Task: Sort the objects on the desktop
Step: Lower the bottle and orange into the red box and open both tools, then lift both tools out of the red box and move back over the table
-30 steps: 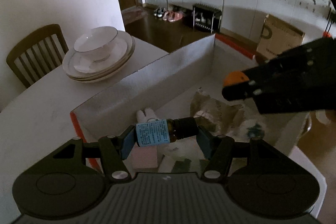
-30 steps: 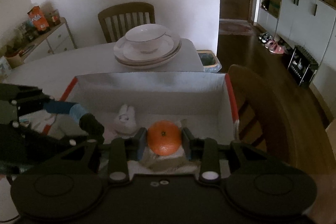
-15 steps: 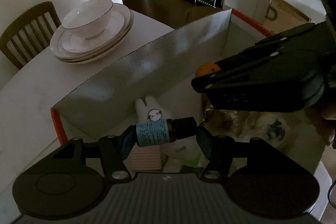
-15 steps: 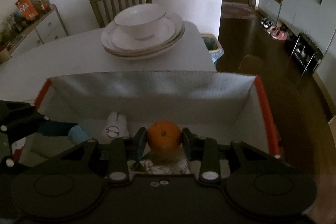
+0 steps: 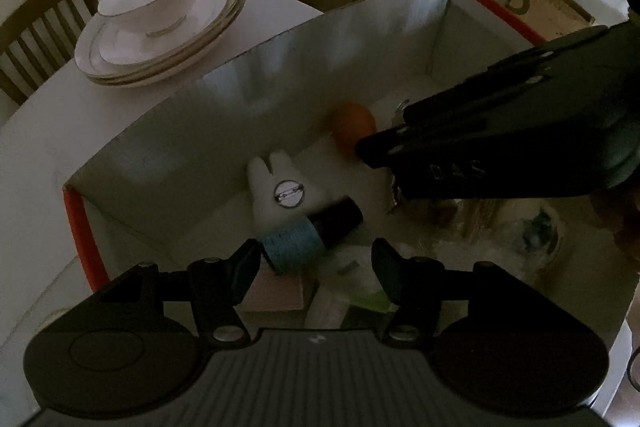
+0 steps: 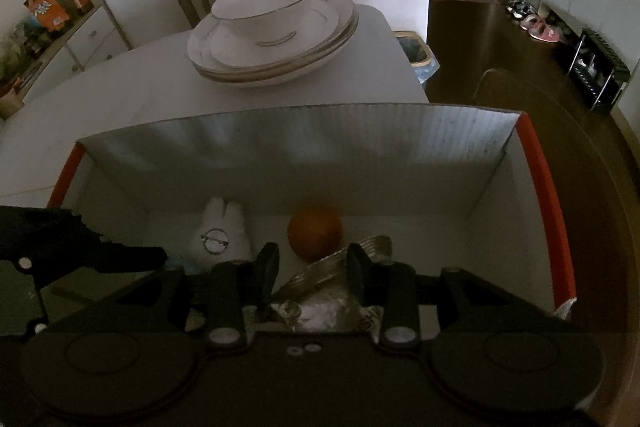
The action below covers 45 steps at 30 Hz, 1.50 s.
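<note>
1. Change, right side: half a second ago the orange [image 6: 315,233] sat clamped between the pads of the right gripper [image 6: 312,267]. It now lies on the floor of the box [image 6: 304,131], beyond the fingertips and clear of them. The jaws have just been opening and stand at a narrow gap with nothing between them.

2. Change, left side: half a second ago the small bottle [image 5: 310,237] lay crosswise, pinched end to end by the left gripper [image 5: 314,267]. It is now skewed and blurred, its labelled end near the left pad and its dark cap well off the right pad. The jaws stand moderately apart and no longer pinch it.

3. Meaning for the task: both items appear delivered into the box in the same moment. In my judgement this placing step is done or all but done, and both tools are free for the next pick.

4. Orientation of the bottle: its long axis runs diagonally in the left wrist view, blue label low and left, cap high and right, towards the white rabbit toy [image 5: 280,187]. Whether it is at rest I cannot tell.

5. The orange is round; no axis to report.
</note>
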### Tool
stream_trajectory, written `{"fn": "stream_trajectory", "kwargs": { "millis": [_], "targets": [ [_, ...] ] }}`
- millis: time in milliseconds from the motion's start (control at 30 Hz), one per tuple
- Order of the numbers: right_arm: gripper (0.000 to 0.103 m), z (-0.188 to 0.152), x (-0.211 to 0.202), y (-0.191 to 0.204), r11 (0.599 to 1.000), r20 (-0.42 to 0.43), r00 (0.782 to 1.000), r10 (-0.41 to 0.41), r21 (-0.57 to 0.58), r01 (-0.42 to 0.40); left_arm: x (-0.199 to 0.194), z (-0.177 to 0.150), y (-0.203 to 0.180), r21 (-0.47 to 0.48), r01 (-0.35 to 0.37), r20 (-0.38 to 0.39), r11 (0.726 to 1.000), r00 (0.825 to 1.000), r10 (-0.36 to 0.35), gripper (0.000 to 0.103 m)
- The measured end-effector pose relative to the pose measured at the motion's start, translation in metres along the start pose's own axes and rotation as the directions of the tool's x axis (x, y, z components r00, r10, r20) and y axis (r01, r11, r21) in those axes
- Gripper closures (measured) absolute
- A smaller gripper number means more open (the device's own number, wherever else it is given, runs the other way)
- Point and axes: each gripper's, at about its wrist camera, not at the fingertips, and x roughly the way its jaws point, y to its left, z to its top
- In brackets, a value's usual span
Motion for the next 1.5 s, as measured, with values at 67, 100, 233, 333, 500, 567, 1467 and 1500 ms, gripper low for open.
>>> {"fn": "stream_trajectory", "kwargs": {
  "millis": [67,100,233,333,500,567,1467,1500],
  "targets": [
    [0.062,-0.001,-0.003,0.0,1.0,0.0,1.0,0.0,-0.001,0.0,-0.002,0.0,0.0,-0.006,0.003,0.002,1.0,1.0,-0.003,0.042],
    [0.06,-0.001,-0.004,0.0,1.0,0.003,1.0,0.002,0.0,-0.002,-0.001,0.0,-0.001,-0.004,0.003,0.001,1.0,1.0,-0.003,0.042],
    [0.054,-0.001,-0.012,-0.001,1.0,0.016,1.0,0.011,0.002,-0.011,-0.004,-0.002,-0.003,0.002,0.006,0.009,1.0,1.0,-0.006,0.042],
    [0.051,-0.005,-0.019,-0.001,1.0,0.026,1.0,0.017,-0.012,-0.017,-0.01,-0.003,-0.002,-0.015,0.019,0.027,1.0,0.999,-0.018,0.042],
    [0.048,-0.009,-0.031,0.001,0.999,0.035,0.999,0.037,-0.026,-0.036,-0.025,-0.01,-0.003,-0.027,0.037,0.066,0.999,0.997,-0.035,0.041],
    [0.039,-0.012,-0.037,0.002,0.998,0.044,0.998,0.053,-0.026,-0.052,-0.032,-0.012,-0.005,-0.036,0.057,0.082,0.998,0.995,-0.053,0.037],
    [0.013,-0.052,-0.118,0.033,0.986,0.167,0.975,0.148,-0.096,-0.133,-0.125,-0.083,0.0,-0.123,0.081,0.311,0.989,0.95,-0.039,0.03],
    [0.012,-0.054,-0.12,0.035,0.987,0.173,0.974,0.145,-0.099,-0.13,-0.127,-0.086,-0.001,-0.122,0.084,0.314,0.989,0.948,-0.042,0.03]
  ]
}}
